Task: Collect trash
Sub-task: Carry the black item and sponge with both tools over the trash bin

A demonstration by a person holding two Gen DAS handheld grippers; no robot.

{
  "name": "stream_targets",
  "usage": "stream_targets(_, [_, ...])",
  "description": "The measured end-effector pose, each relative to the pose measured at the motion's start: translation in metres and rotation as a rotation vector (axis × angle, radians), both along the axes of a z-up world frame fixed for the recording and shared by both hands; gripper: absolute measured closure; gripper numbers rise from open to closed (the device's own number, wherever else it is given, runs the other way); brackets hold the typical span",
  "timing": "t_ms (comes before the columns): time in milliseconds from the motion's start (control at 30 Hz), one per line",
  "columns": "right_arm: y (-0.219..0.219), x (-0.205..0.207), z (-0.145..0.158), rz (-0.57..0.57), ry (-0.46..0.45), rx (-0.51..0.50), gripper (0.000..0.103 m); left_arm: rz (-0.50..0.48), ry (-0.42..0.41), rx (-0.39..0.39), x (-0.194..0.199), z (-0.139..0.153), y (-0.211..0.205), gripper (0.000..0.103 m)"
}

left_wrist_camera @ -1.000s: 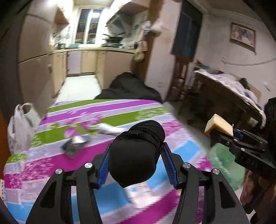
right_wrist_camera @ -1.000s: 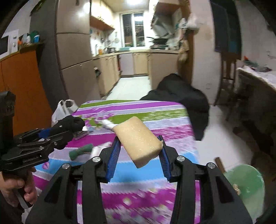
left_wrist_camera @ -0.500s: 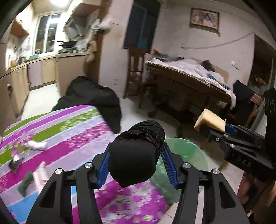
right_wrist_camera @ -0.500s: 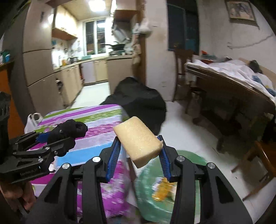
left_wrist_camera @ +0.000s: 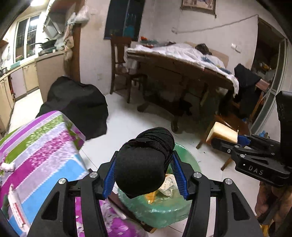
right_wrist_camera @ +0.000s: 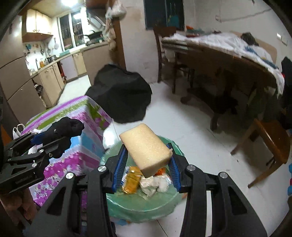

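Both claws have swung off the striped worktop [left_wrist_camera: 36, 155] and are now hanging over the green-lined bin [right_wrist_camera: 142, 204]. The left claw [left_wrist_camera: 144, 175] is gripping a rounded black mesh bundle [left_wrist_camera: 144, 162]; the right claw [right_wrist_camera: 146, 164] is clamping a pale yellow, porous sponge block [right_wrist_camera: 146, 147]. Wrappers are lying in the bin.

White tiled floor [right_wrist_camera: 191, 127] and pale walls [left_wrist_camera: 228, 36]. Kitchen at left: beige cabinets [right_wrist_camera: 49, 80], window [right_wrist_camera: 69, 31], ceiling light [right_wrist_camera: 67, 2]. Dark wooden table [right_wrist_camera: 219, 60] under white cloth, wooden chair [left_wrist_camera: 122, 60] beside it; framed picture [left_wrist_camera: 199, 5] above.
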State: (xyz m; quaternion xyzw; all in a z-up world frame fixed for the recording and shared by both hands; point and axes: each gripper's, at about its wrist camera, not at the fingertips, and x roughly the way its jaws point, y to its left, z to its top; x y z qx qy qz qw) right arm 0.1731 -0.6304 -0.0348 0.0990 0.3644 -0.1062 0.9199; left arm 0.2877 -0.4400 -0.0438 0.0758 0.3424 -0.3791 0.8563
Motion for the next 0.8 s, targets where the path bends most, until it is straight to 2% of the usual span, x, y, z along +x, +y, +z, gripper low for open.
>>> stream_targets(200, [-0.024, 0.014, -0.027, 0.002, 0.095, 0.061, 0.062, -0.023, 0.060, 0.069, 0.023, -0.033, -0.035, 0.046])
stream_targets(433, [-0.031, 0.023, -0.052, 0.013, 0.150, 0.079, 0.062, -0.017, 0.094, 0.106, 0.042, -0.063, -0.046, 0.046])
stream_targets(800, [-0.037, 0.028, -0.060, 0.016, 0.165, 0.083, 0.062, -0.015, 0.102, 0.129, 0.049, -0.078, -0.048, 0.046])
